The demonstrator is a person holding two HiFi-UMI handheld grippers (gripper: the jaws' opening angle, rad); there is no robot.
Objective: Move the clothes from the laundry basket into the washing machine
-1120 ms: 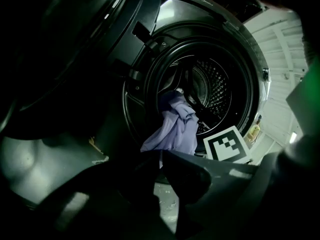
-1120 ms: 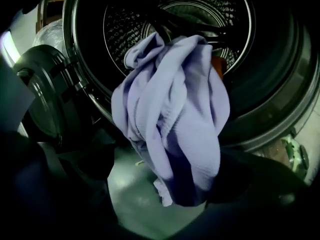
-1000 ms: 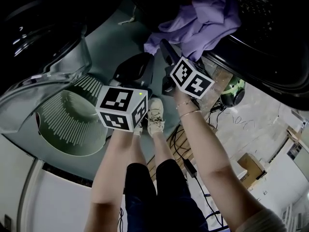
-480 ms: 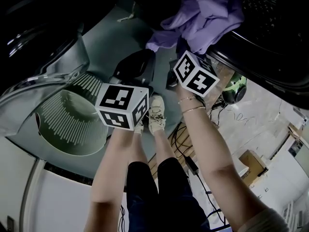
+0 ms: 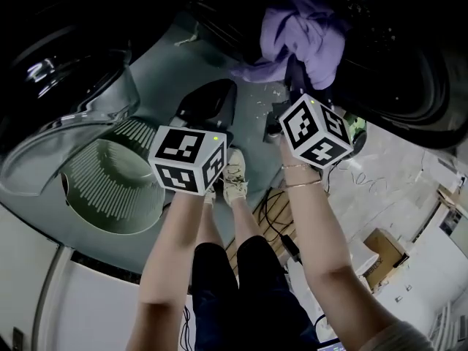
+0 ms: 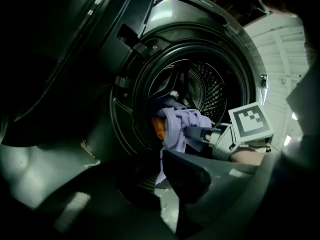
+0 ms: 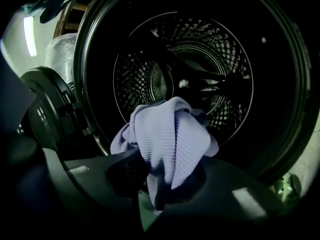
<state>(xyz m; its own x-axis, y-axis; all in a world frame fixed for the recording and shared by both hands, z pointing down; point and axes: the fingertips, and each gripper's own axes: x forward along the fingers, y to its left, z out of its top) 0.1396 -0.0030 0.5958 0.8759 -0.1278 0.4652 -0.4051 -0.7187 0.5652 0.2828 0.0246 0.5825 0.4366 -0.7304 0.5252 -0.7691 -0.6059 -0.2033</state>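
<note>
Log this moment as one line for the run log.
right claw: shut on lavender garment, at washer drum mouth | left claw: open, empty | laundry basket: on floor

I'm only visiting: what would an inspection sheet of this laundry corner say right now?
Surface: grey floor, small debris near the washer.
Job's things: purple cloth at the drum mouth; orange garment inside; green basket, no clothes seen in it.
Clutter: cardboard box.
Grippers: left gripper open, empty; right gripper shut on the purple cloth.
Cables: black cables on the floor by the shoes.
Surroundings: white panelling beside the washer.
</note>
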